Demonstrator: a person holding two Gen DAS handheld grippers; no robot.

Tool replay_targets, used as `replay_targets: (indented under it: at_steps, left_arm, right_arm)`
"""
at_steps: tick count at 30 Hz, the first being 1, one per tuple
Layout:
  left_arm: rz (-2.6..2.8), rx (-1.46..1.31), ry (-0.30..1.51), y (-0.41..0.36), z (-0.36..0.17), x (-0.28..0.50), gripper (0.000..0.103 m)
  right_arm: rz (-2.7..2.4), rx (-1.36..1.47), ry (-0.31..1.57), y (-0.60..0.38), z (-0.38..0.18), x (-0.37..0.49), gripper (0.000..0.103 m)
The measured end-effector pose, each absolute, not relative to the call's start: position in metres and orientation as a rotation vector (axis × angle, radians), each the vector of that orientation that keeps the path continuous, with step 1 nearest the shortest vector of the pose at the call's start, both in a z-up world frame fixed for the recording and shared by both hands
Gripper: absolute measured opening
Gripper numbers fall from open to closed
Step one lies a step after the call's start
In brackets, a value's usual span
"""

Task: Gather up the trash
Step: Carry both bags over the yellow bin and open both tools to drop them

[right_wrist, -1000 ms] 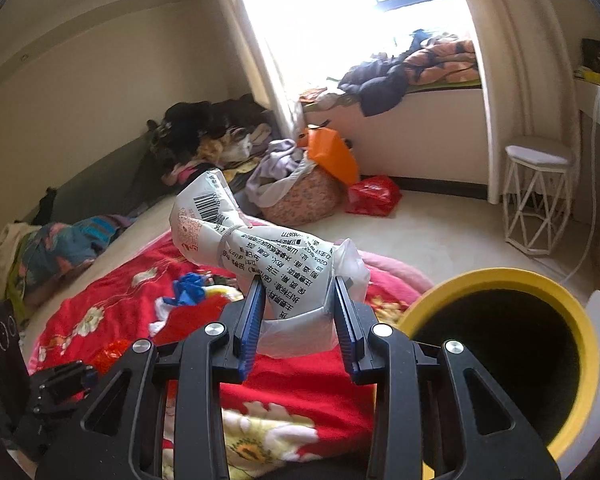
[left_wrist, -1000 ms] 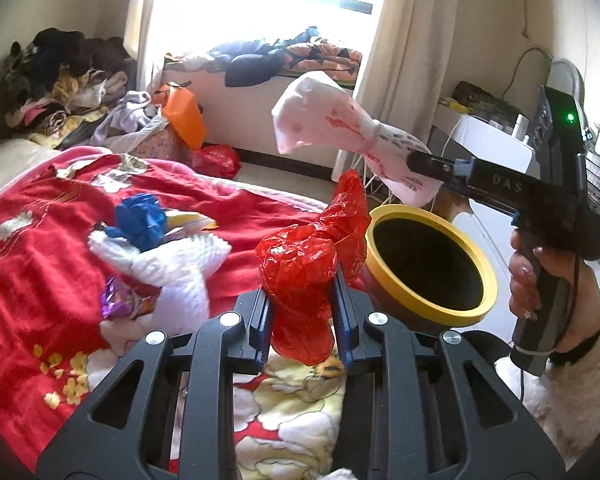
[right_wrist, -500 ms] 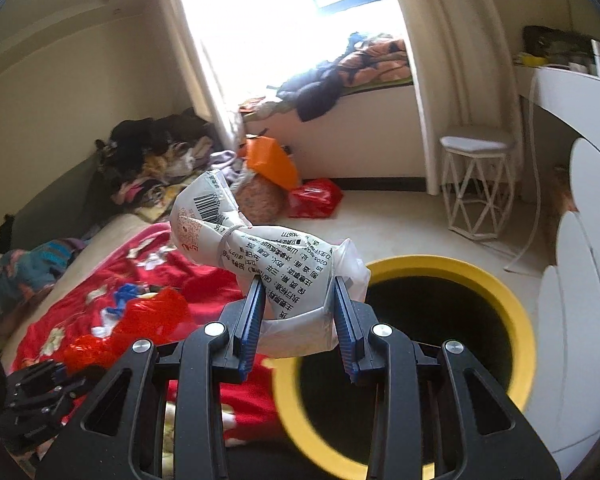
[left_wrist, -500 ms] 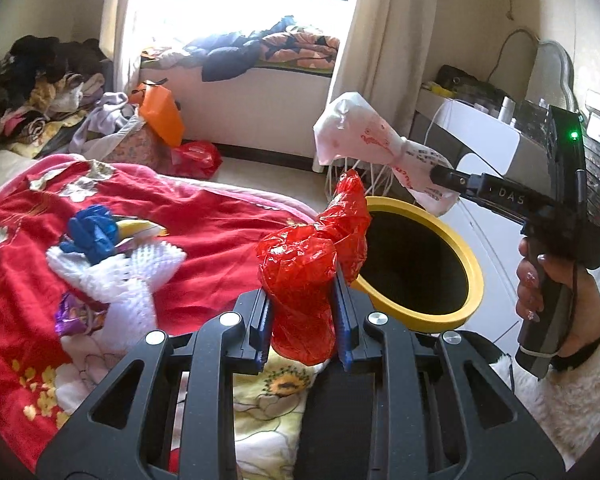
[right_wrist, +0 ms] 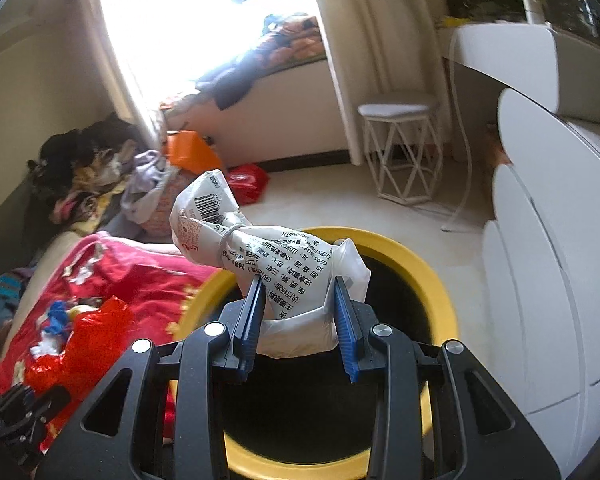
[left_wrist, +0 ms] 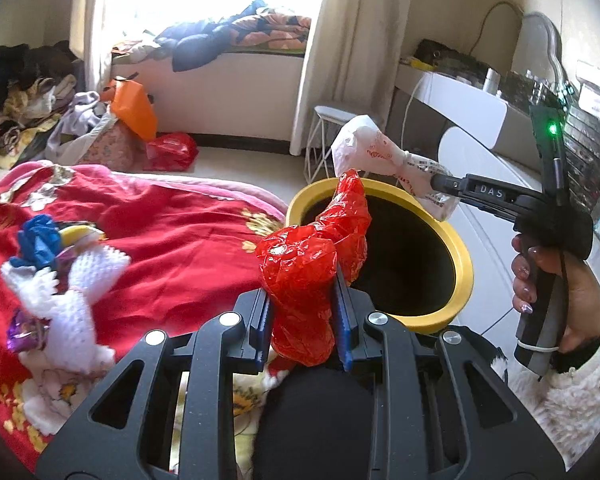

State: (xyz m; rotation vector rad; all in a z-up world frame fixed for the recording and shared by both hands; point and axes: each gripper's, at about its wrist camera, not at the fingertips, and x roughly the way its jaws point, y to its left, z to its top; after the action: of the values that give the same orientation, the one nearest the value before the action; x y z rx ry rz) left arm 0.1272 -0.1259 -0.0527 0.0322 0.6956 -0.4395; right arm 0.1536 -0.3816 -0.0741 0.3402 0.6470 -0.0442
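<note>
2 pieces you hold over the yellow bin [right_wrist: 440, 284] (not dropped): left gripper [left_wrist: 302, 320] clamps the red bag [left_wrist: 304, 276], right gripper [right_wrist: 298, 320] clamps the white packet [right_wrist: 284, 276]; blue scrap [left_wrist: 38, 238] remains on the bed [left_wrist: 172, 224].

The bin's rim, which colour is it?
Yellow; the bin's rim around a black inside shows best in the right wrist view.

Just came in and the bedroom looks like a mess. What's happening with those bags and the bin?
A person is collecting trash with a hand-held gripper in each hand. The left gripper is clamped on a crumpled red plastic bag, and the right gripper on a tied white printed bag. Both are held at the yellow-rimmed bin beside the red bedspread, not yet dropped.
</note>
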Motion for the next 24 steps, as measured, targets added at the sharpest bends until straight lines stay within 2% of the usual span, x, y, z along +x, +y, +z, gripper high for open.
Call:
replay_targets:
  at_steps: [11,17,20,22,24]
  left_arm:
    - [-0.465,0.071,0.744,-0.162,-0.070,0.149,0.020]
    - [-0.476,0.076,0.762,-0.175,-0.077,0.162,0.022]
    - [-0.475,0.068,0.758,-0.178,-0.079,0.167,0.032]
    - [-0.464,0.054,0.748,-0.174,-0.078,0.166,0.057]
    - [-0.459,0.027,0.737,-0.169,-0.076,0.166,0.072]
  right_arm:
    - [-0.122,0.376,0.708,-0.401,-0.095,0.159,0.033]
    - [-0.125,0.429,0.718,-0.413,-0.103,0.160,0.041]
    - [-0.118,0.445,0.718,-0.414,-0.104,0.160,0.048]
    - [-0.112,0.433,0.706,-0.412,-0.102,0.159,0.055]
    - [-0.110,0.419,0.691,-0.409,-0.098,0.158,0.061]
